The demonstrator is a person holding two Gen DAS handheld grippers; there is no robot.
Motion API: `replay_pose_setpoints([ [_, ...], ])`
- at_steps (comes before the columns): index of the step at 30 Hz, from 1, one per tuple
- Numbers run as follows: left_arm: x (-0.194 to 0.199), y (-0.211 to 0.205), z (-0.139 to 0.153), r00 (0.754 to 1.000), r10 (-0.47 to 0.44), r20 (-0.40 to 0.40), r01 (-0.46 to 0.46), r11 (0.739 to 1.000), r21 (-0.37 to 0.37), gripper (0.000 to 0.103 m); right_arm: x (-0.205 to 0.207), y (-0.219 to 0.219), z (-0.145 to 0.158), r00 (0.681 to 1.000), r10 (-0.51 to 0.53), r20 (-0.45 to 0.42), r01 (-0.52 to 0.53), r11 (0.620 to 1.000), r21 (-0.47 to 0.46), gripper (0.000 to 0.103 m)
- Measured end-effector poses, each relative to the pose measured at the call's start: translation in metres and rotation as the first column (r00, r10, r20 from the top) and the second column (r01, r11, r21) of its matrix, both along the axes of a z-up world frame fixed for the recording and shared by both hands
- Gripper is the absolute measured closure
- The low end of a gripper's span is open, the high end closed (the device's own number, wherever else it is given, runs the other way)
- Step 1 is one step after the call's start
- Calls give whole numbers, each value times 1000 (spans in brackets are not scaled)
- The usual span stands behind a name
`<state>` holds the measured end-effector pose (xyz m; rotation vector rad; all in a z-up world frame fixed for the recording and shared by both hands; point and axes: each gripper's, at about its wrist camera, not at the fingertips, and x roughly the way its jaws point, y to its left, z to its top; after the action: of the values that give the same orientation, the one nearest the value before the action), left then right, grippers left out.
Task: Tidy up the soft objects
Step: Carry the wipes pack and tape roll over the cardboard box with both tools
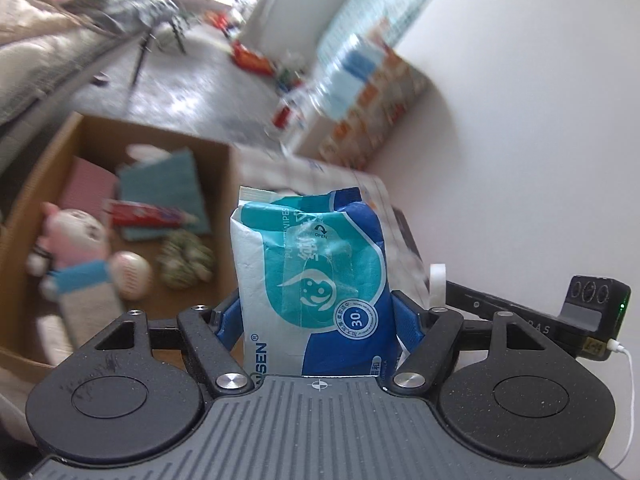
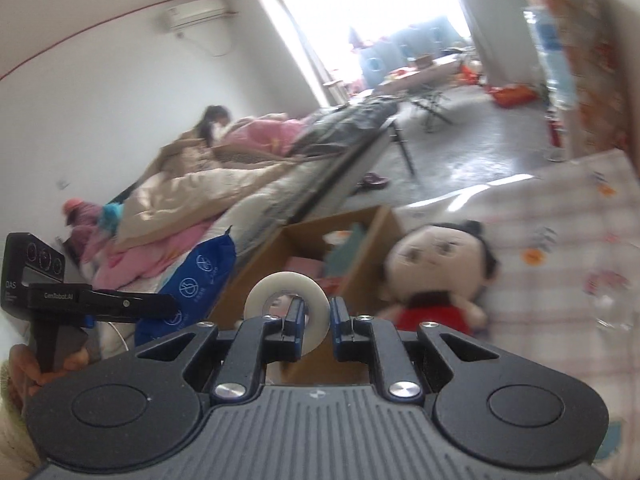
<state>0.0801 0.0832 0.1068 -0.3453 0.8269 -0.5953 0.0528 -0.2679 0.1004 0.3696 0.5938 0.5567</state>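
Note:
My left gripper (image 1: 316,312) is shut on an upright blue-and-teal pack of wet wipes (image 1: 316,264), one blue finger on each side of it. To its left stands an open cardboard box (image 1: 48,184) holding a pink plush toy (image 1: 76,240), a white ball (image 1: 130,274), a striped soft thing (image 1: 184,260), folded cloths (image 1: 164,184) and a red tube (image 1: 148,214). My right gripper (image 2: 316,316) is shut on a white tape roll (image 2: 286,288). Beyond it a black-haired doll in red (image 2: 436,272) lies beside the box (image 2: 372,240).
A checked cloth (image 2: 560,248) covers the surface under the doll. A bed with heaped bedding (image 2: 208,188) runs along the left, with a person (image 2: 212,124) on it. Stacked cartons (image 1: 372,92) stand by the white wall. A folding chair (image 2: 432,104) is on the floor beyond.

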Motion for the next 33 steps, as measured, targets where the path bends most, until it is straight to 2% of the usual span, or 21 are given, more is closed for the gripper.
replay_pose_setpoints([
  [5,-2,38,15,993,103,54,-103,995,-12,30,37,59,20,991,131,9,-131,991,10,89],
  [8,1,56,20,990,134,54,-132,991,-32,30,53,87,25,982,188,16,-188,982,-9,89],
  [11,-3,69,18,987,152,60,-152,988,-9,30,68,111,20,974,227,-2,-227,973,-46,89],
  [16,7,79,-11,985,171,15,-171,985,8,30,94,142,-7,964,253,-87,-263,953,-152,89],
  [22,32,72,-50,987,155,-42,-154,987,35,30,113,158,-32,963,227,-142,-260,924,-282,89],
  [29,49,66,-77,986,157,-54,-157,988,4,30,127,139,-45,965,200,-167,-243,924,-296,88],
  [33,58,61,-92,987,134,-94,-136,990,-20,30,133,125,-45,972,173,-158,-212,936,-282,88],
])
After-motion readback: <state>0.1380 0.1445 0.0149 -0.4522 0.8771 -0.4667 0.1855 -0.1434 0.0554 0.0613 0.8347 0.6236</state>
